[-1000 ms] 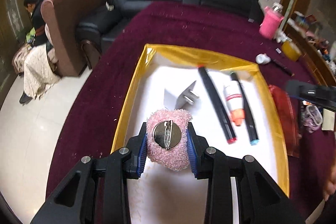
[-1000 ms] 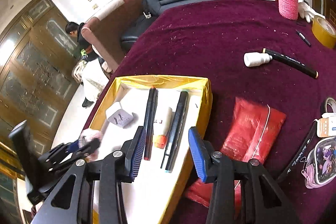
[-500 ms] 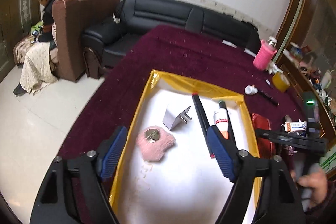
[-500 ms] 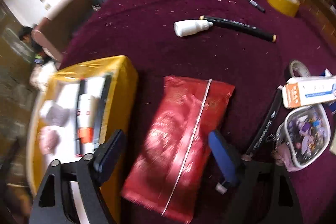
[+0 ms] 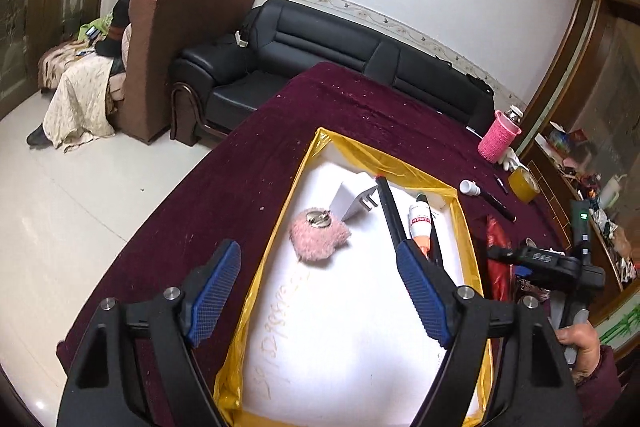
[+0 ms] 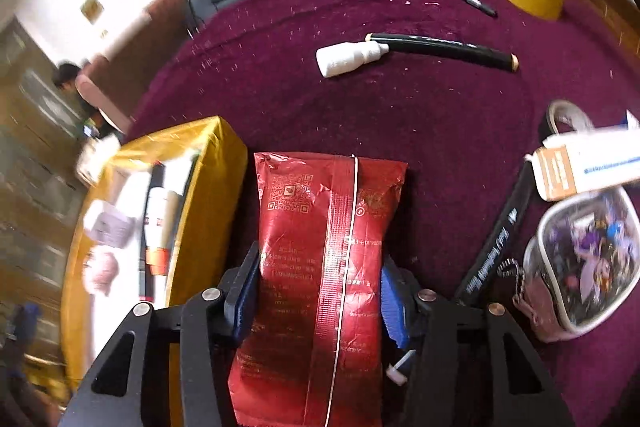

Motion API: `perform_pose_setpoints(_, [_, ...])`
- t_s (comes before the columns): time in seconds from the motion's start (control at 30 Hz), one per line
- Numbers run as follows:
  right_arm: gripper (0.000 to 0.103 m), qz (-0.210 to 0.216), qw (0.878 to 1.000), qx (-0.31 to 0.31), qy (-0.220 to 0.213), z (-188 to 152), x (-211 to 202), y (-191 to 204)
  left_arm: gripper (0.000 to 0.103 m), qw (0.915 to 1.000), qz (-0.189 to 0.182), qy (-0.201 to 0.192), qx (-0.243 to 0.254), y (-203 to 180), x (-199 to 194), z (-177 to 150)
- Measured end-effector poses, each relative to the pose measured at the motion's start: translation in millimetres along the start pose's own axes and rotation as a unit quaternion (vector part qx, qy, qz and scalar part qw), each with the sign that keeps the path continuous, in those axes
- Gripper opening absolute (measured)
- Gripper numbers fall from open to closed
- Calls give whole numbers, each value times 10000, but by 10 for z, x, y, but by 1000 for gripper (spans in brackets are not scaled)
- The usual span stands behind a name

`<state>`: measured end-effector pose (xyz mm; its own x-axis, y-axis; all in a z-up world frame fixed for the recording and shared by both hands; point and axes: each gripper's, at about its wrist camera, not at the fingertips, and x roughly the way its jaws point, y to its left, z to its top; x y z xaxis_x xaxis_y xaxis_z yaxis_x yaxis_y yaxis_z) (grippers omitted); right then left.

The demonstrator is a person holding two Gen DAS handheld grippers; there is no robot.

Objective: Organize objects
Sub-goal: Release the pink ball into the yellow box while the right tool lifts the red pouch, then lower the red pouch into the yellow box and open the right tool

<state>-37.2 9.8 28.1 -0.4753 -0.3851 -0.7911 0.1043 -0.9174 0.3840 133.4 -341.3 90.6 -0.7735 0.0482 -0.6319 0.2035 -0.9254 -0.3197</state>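
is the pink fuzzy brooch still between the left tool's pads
No, the pink brooch lies loose on the white floor of the yellow box, ahead of the left tool, whose pads stand wide apart with nothing between them.

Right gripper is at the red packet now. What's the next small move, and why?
Probably lift the red packet and carry it over the yellow box beside it. The right gripper has just been closing and its pads sit against both long edges of the packet, which lies flat on the maroon cloth. The left gripper is open and empty, the pink brooch already boxed.
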Motion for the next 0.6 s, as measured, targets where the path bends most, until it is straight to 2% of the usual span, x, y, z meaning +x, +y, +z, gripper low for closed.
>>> perform_pose_setpoints(0.17, [56, 530, 9976, 37, -436, -4, -389, 82, 80, 9999, -18, -48, -90, 65, -85, -123])
perform_pose_setpoints(0.4, [55, 1064, 9865, -666, -1047, 62, -942, 716, 80, 9998, -20, -35, -200, 132, -119, -230])
perform_pose_setpoints(0.5, [55, 1215, 9825, -1059, -930, 75, -933, 1059, 80, 9997, -33, -6, -229, 157, -105, -259])
perform_pose_setpoints(0.6, [55, 1419, 9800, -1317, -468, -1, -715, 1336, 80, 9996, -86, -12, -253, 182, -107, -288])
